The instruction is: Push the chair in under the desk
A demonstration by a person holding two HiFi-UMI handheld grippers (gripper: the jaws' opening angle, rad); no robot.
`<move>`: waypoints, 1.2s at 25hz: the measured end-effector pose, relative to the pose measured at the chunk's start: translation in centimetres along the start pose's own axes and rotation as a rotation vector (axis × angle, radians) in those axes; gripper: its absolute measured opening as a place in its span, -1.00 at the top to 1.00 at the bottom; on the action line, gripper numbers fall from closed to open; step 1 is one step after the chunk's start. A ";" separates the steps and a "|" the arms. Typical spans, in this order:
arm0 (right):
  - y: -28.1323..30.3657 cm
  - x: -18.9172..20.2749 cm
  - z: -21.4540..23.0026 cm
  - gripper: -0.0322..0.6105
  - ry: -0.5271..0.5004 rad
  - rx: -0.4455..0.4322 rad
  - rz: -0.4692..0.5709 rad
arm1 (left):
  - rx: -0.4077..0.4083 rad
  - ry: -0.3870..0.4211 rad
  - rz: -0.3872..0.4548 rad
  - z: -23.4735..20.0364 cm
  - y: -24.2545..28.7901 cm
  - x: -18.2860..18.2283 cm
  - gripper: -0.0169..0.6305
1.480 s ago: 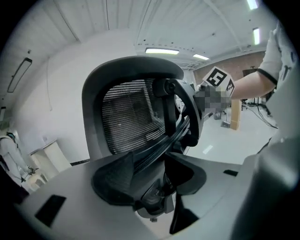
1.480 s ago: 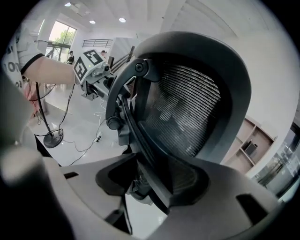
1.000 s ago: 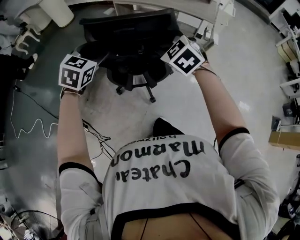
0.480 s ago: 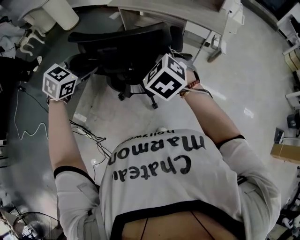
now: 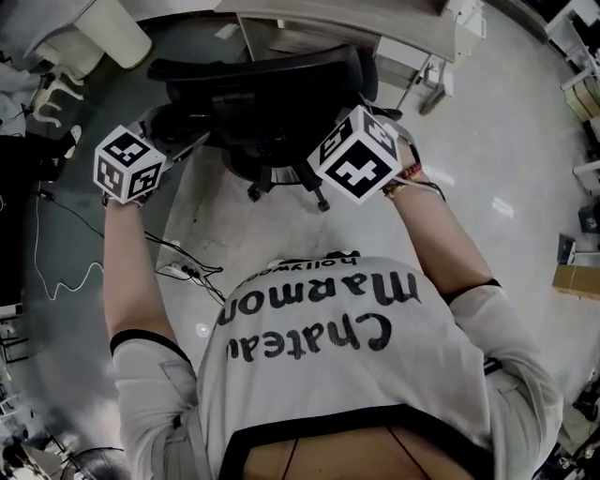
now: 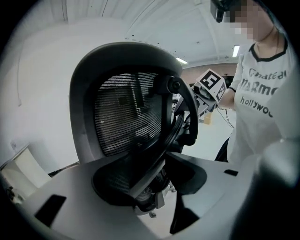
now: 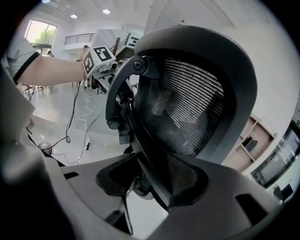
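A black mesh-backed office chair (image 5: 262, 89) stands with its seat tucked beneath the edge of the pale desk (image 5: 375, 21). My left gripper (image 5: 141, 150) holds the backrest's left side and my right gripper (image 5: 352, 141) its right side. In the left gripper view the backrest (image 6: 122, 117) rises straight ahead, and its dark rim runs down between the jaws of the left gripper (image 6: 150, 187). The right gripper view mirrors this: the backrest (image 7: 187, 103) fills the frame and its rim sits between the jaws of the right gripper (image 7: 150, 183). Both grippers look shut on the rim.
The chair's wheeled base (image 5: 281, 178) rests on the shiny floor. Cables and a power strip (image 5: 178, 272) lie on the floor at my left. A white cylindrical object (image 5: 94, 37) stands at the far left, and desk legs (image 5: 427, 80) are to the chair's right.
More of the desk has come into view above the chair. My right gripper has slid inward along the backrest, and the left one has moved slightly outward and down.
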State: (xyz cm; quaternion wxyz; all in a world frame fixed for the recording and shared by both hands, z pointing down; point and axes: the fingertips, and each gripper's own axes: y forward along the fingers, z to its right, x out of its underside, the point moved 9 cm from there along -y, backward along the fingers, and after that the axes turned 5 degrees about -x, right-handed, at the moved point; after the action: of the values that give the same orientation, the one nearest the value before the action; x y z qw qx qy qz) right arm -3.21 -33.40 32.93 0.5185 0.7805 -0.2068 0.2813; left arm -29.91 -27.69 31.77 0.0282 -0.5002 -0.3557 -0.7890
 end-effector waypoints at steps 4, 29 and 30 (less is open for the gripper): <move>1.7 -3.1 -1.7 0.24 0.037 0.056 -0.023 | 0.042 0.021 0.010 -3.7 -1.1 1.4 0.28; 4.4 -8.9 -2.9 0.18 0.143 0.143 -0.023 | 0.118 0.092 0.043 -10.3 -3.1 2.7 0.28; 4.6 -8.9 -2.8 0.18 0.146 0.137 -0.024 | 0.116 0.090 0.035 -10.3 -3.0 2.8 0.28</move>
State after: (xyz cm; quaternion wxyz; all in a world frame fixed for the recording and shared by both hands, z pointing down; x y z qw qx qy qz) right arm -13.40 -32.25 31.17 0.4811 0.7939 -0.1392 0.3448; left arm -40.45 -30.69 29.88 0.0872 -0.4679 -0.3904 -0.7881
